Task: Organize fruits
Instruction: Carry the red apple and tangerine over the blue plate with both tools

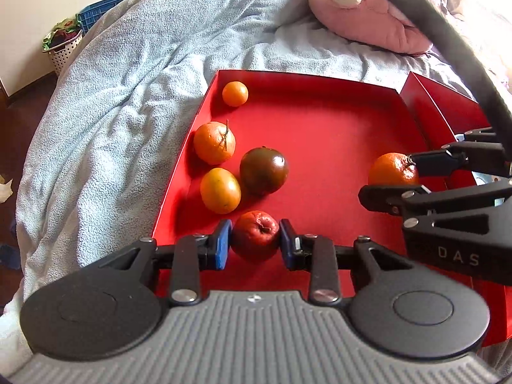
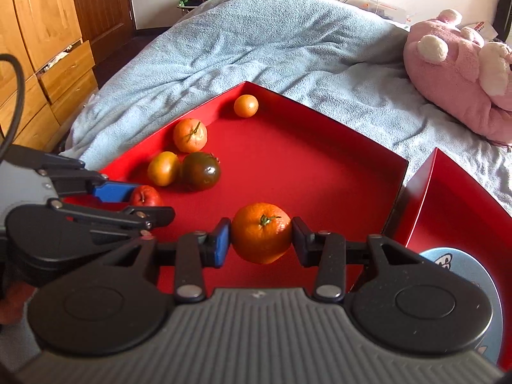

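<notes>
Left wrist view. Red tray (image 1: pixel 336 134) on a blue-grey blanket (image 1: pixel 128 96) holds six fruits. Left gripper (image 1: pixel 255 240) has its jaws clamped on a red apple (image 1: pixel 254 235) at the tray's near edge; the apple's stem hollow faces up and slightly right. Along the left wall lie a yellow-orange fruit (image 1: pixel 220 190), a stemmed mandarin (image 1: pixel 214 142) with its twig pointing far, and a small orange (image 1: pixel 235 93) in the far left corner. A dark tomato (image 1: pixel 264 170) sits just right of the yellow-orange fruit. At right, the right gripper (image 1: pixel 403 172) closes on a large mandarin (image 1: pixel 392 169). A second red tray (image 1: pixel 448 108) adjoins on the right; its contents cannot be seen here.

Right wrist view. Right gripper (image 2: pixel 261 235) has its jaws clamped on the large mandarin (image 2: pixel 260 232), stem end facing up toward the camera. Red tray (image 2: pixel 320 166) holds the remaining fruits at far left. Second red tray (image 2: pixel 454 211) contains a round pale-blue object (image 2: pixel 464 272), partly hidden. A pink plush toy (image 2: pixel 454 80) lies far right.
</notes>
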